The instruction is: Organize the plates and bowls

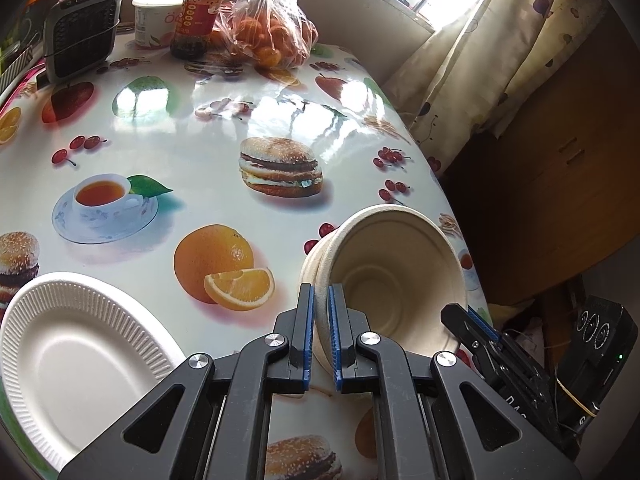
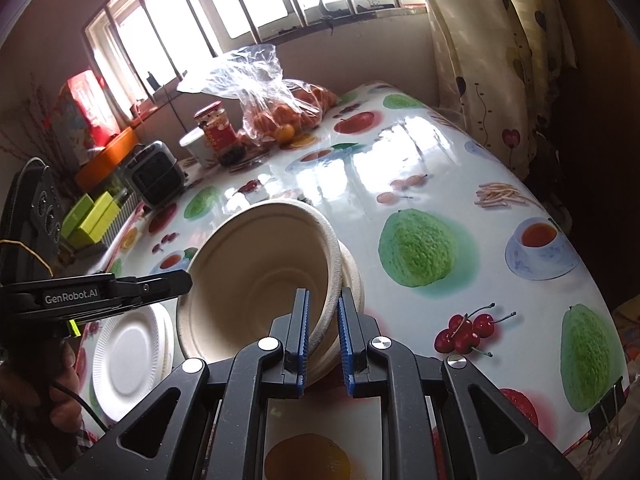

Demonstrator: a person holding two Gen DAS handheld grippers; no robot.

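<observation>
Above the table (image 1: pixel 224 120), near its right-hand edge as the left wrist camera sees it, two beige bowls (image 1: pixel 400 272) nested one inside the other are held tipped on their side, the open mouth facing both cameras. The left gripper (image 1: pixel 320 336) is clenched on the rim at one side of the bowls, with the wall pinched between its blue pads. The right gripper (image 2: pixel 323 340) is clamped on the opposite side of the rim, its pads likewise closed on the bowl wall; in the left wrist view its tip shows at the far side of the bowls. Both bowls appear to be lifted clear of the tablecloth, though the contact underneath is hidden by the grippers.

A stack of white ribbed plates (image 2: pixel 132 344) lies flat on the table just beside the bowls, on the left gripper's side. A hand (image 2: pixel 60 384) grasps the handle of the left gripper.

At the far end of the table, well apart from the bowls, stand a clear bag of oranges (image 1: pixel 272 36), a red-lidded jar (image 1: pixel 200 12), a white tub (image 1: pixel 154 16) and a small dark heater (image 1: pixel 80 28). A curtain (image 1: pixel 492 60) with a cherry print hangs beyond the table by the window (image 2: pixel 224 12).
</observation>
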